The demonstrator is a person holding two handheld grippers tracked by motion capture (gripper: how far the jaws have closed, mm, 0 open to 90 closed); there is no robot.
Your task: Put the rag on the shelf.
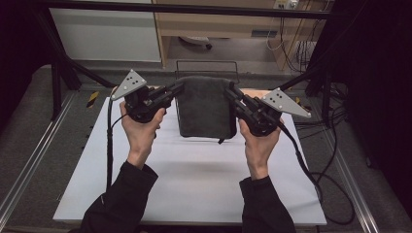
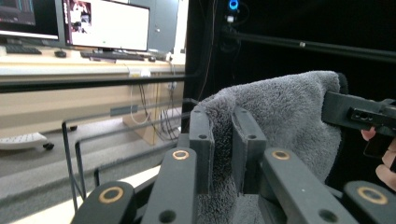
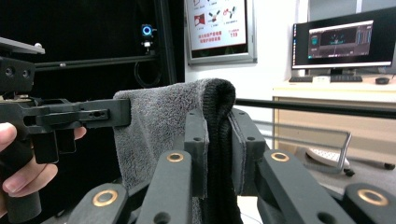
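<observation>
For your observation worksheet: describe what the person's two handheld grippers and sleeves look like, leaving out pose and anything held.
Both the left gripper and right gripper are black, with flat rectangular jaws, brass-coloured rings at the linkage pivots, and a grey three-cornered plate dotted with small holes on top. A black cable trails from each. The person wears dark long sleeves.

Both grippers' fingers (image 1: 176, 89) pinch the folded grey towel (image 1: 204, 108) aloft.

Looks like a lab or office room, computer screens (image 3: 344, 41) on a wood desk (image 2: 70, 65), a poster (image 3: 219, 25) on the wall, black metal frame (image 1: 194, 8), white tabletop (image 1: 194, 179), many cables (image 1: 296, 48)
</observation>
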